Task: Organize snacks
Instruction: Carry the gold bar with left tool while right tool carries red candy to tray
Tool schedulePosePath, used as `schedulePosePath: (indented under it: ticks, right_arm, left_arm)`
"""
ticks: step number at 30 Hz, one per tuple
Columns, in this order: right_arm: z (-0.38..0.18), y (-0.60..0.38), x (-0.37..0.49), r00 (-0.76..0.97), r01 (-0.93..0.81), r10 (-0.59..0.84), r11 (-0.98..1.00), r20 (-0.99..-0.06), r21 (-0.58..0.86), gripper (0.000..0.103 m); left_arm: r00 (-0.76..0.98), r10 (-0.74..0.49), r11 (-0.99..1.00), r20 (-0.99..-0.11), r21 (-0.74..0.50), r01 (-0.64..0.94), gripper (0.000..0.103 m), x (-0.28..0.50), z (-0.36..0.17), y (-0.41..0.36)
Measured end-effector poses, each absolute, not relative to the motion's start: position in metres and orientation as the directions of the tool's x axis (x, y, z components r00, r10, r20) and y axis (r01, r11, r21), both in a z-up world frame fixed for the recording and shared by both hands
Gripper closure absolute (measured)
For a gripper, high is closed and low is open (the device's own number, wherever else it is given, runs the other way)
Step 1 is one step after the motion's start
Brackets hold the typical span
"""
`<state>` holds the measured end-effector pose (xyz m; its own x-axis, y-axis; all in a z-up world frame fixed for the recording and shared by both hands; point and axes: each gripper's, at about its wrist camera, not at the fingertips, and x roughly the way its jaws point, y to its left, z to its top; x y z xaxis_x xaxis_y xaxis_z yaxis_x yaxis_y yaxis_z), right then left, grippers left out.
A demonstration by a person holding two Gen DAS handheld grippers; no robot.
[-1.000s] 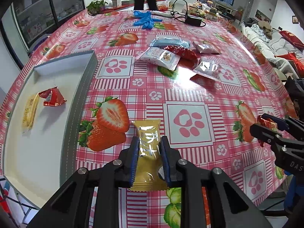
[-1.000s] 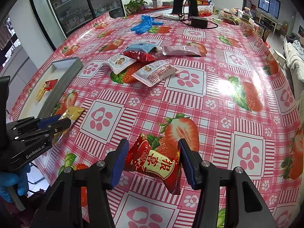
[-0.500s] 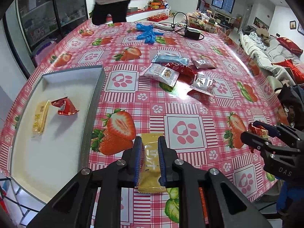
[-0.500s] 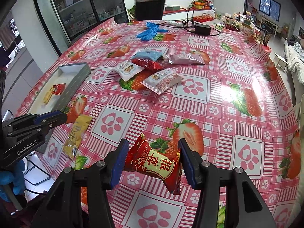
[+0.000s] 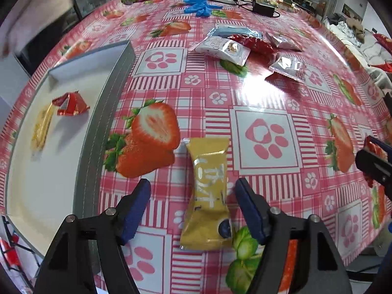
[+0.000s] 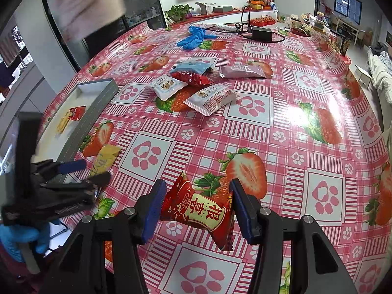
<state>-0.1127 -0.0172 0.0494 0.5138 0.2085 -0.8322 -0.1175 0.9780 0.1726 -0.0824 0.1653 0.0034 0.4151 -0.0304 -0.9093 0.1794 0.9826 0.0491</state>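
Left wrist view: the left gripper [image 5: 192, 207], jaws just opened and touching nothing, straddles the yellow snack packet [image 5: 208, 193] lying flat on the tablecloth [image 5: 264, 93], long axis along the fingers; the gray tray [image 5: 103, 112] lies to its left.

Right wrist view: the right gripper [image 6: 196, 208] clamps a red snack packet [image 6: 199, 210], crosswise.
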Motion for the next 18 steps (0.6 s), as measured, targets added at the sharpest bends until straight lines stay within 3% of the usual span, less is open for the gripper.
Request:
schedulePosePath:
  ticks: [1, 3, 4, 11, 18]
  right_arm:
    - [0.049, -0.017, -0.113, 0.514, -0.117, 0.210, 0.978, -0.832, 0.174, 0.048]
    - [0.049, -0.018, -0.112, 0.513, -0.118, 0.213, 0.977, -0.831, 0.178, 0.048]
    - [0.049, -0.018, -0.112, 0.514, -0.118, 0.215, 0.977, -0.830, 0.181, 0.048]
    - [0.054, -0.019, -0.112, 0.524, -0.119, 0.233, 0.972, -0.819, 0.201, 0.048]
    - [0.074, -0.012, -0.100, 0.537, -0.136, 0.273, 0.962, -0.799, 0.237, 0.048]
  left_arm:
    - [0.417, -0.029, 0.983, -0.908, 0.050, 0.177, 0.032, -0.082, 0.004, 0.164]
    - [0.416, -0.066, 0.980, -0.907, 0.019, 0.197, 0.056, -0.082, 0.007, 0.160]
    - [0.421, -0.059, 0.977, -0.905, 0.034, 0.210, 0.080, -0.083, 0.009, 0.158]
    - [0.420, -0.139, 0.973, -0.897, -0.046, 0.224, 0.079, -0.087, 0.032, 0.161]
    - [0.566, -0.230, 0.966, -0.792, -0.114, 0.233, 0.079, -0.088, 0.140, 0.182]
